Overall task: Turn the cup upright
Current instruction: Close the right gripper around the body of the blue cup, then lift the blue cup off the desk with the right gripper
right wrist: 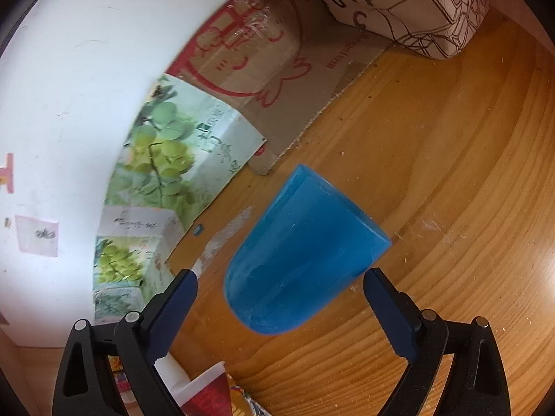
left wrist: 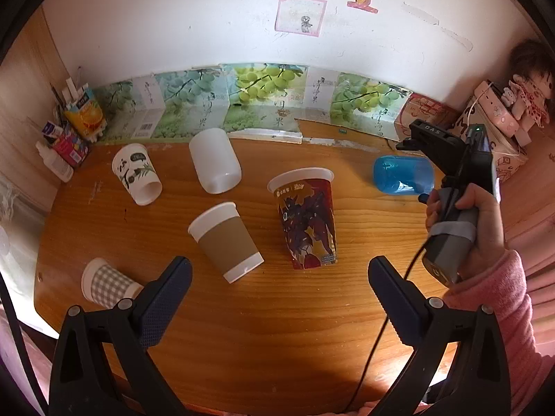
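A blue translucent cup (right wrist: 301,260) lies on its side on the wooden table (right wrist: 451,190), between the open fingers of my right gripper (right wrist: 281,280), which touch nothing. In the left wrist view the blue cup (left wrist: 402,175) lies at the right, with the right gripper's body (left wrist: 451,159) just beyond it, held in a hand. My left gripper (left wrist: 281,270) is open and empty above the table's front. Ahead of it stand a red robot-print cup (left wrist: 307,218), a brown-sleeved cup (left wrist: 227,241), a white frosted cup (left wrist: 215,161), a panda cup (left wrist: 137,173) and a checked cup (left wrist: 107,286).
Grape-print cartons (left wrist: 260,100) line the wall behind the table. A juice carton and bottles (left wrist: 69,131) crowd the far left corner. A cardboard box (right wrist: 249,41) and a patterned box (right wrist: 416,7) stand at the far right, with a doll (left wrist: 530,86) above.
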`<state>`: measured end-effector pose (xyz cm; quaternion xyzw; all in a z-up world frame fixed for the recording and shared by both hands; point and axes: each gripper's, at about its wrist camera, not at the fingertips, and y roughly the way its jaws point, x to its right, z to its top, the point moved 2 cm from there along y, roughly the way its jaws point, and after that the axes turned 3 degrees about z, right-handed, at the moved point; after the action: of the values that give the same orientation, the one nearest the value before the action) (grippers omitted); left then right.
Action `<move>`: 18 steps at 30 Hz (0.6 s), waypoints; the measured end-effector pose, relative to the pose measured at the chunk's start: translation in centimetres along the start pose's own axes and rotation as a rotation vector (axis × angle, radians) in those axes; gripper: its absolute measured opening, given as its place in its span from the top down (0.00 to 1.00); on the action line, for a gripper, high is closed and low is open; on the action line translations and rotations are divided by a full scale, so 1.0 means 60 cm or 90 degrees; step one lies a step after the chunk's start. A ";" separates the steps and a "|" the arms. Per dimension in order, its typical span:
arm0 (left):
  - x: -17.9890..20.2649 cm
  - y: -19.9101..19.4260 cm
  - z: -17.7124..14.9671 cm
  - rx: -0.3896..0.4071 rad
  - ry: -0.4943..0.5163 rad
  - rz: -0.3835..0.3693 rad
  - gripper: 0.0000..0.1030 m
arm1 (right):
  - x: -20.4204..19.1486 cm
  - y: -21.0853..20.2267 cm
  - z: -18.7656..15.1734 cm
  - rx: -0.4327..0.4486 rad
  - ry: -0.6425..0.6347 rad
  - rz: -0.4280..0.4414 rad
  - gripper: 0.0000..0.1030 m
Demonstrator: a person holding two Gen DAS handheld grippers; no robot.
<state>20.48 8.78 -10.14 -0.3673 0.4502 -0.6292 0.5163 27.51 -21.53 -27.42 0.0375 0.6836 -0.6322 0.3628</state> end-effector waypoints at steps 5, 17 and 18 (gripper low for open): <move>0.006 0.009 0.005 -0.004 0.003 -0.004 0.01 | 0.010 0.021 0.009 -0.017 0.033 -0.024 0.07; 0.074 0.052 0.066 0.035 0.074 -0.082 0.01 | 0.013 0.041 0.015 -0.018 0.023 -0.038 0.11; 0.079 0.055 0.069 0.036 0.077 -0.088 0.01 | 0.010 0.044 0.016 -0.017 0.020 -0.040 0.12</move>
<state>24.40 3.14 -11.91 -0.3439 0.4366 -0.6966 0.4538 28.86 -22.12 -29.93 0.0213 0.6986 -0.6334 0.3322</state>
